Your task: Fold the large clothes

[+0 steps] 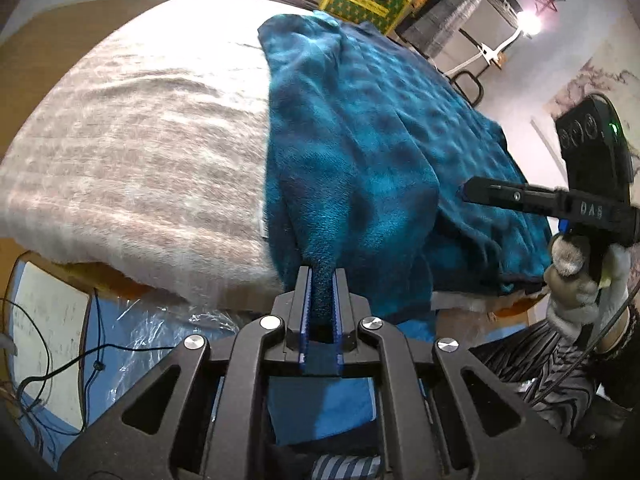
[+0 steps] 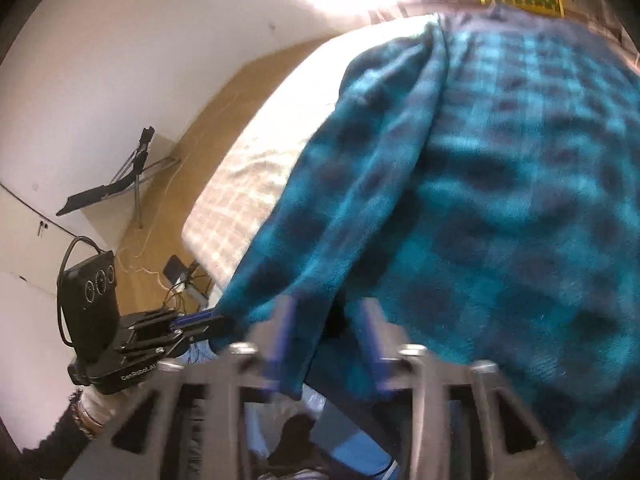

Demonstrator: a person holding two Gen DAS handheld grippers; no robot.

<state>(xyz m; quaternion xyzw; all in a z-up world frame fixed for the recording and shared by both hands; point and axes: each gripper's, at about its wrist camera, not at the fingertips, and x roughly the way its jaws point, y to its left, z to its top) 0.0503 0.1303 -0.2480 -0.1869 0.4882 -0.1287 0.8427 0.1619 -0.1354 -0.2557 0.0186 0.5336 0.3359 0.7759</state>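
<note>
Left wrist view: teal plaid fleece garment (image 1: 360,140), rumpled, on bed (image 1: 140,140).

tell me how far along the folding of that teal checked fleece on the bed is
Early. Done: the teal checked fleece garment lies on the cream woven bedspread, one side already doubled over in a thick ridge. In hand: the left tongs are shut on its near edge; the right tongs stand open with fabric between them. Left: the remaining folds; it is not yet a compact stack.

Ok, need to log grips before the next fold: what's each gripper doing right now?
Left gripper: jaws shut on an edge of the teal plaid garment.
Right gripper: jaws open, garment fabric between them, not pinched.
</note>
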